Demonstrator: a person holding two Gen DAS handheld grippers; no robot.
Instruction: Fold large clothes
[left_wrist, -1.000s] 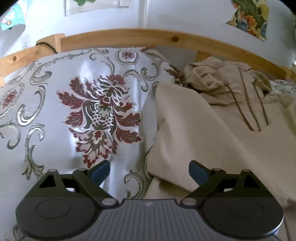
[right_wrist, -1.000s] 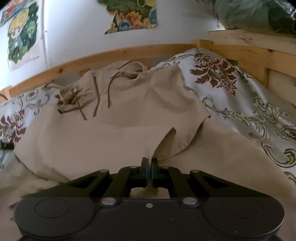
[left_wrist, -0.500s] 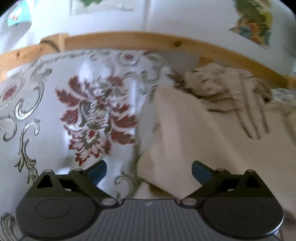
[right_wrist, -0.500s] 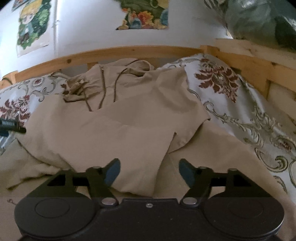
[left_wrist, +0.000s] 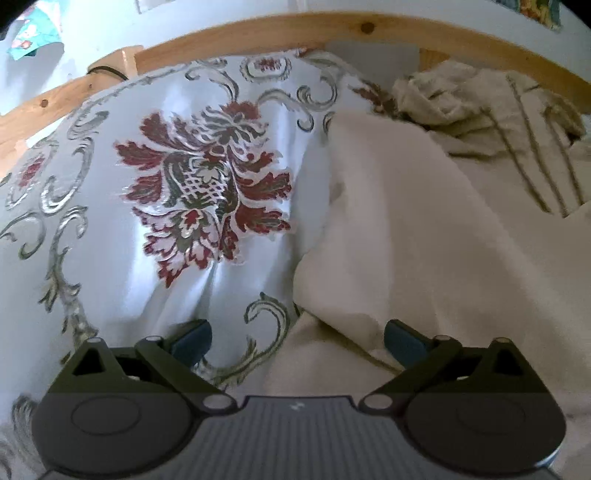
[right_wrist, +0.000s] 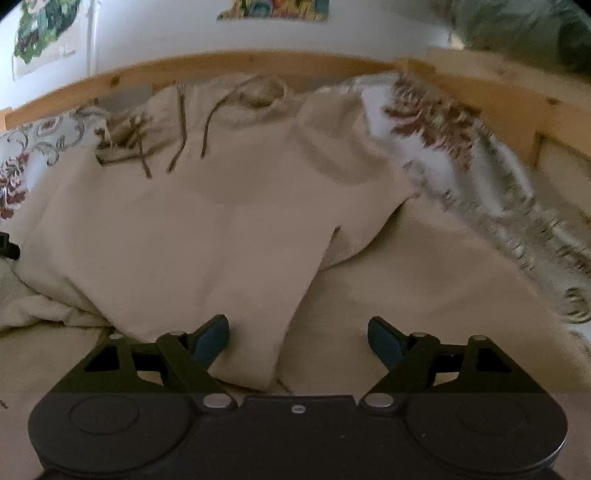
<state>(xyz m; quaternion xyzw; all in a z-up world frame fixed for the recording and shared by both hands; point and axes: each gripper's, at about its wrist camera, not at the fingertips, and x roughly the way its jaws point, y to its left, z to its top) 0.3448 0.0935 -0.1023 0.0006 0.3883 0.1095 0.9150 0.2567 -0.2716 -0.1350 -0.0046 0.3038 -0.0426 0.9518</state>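
A large beige hooded garment (right_wrist: 221, 236) with dark drawstrings (right_wrist: 177, 147) lies spread on the bed, its hood bunched near the headboard. In the left wrist view the same beige garment (left_wrist: 424, 240) fills the right half. My left gripper (left_wrist: 297, 341) stands open over the garment's left edge, with bedspread and a fold of cloth between the fingers, untouched. My right gripper (right_wrist: 297, 338) is opening; a corner of the folded-over flap lies between its blue pads (right_wrist: 210, 338) but they do not press on it.
A pale satin bedspread (left_wrist: 166, 184) with red flower patterns covers the bed on both sides of the garment. A wooden bed frame (left_wrist: 332, 33) runs along the far edge, against a white wall with colourful pictures (right_wrist: 273, 7). The left gripper's tip (right_wrist: 7, 245) shows at the left edge.
My right gripper has opened from shut and let go of the garment's flap, which now lies flat. My left gripper has widened a little and dropped closer to the bed.
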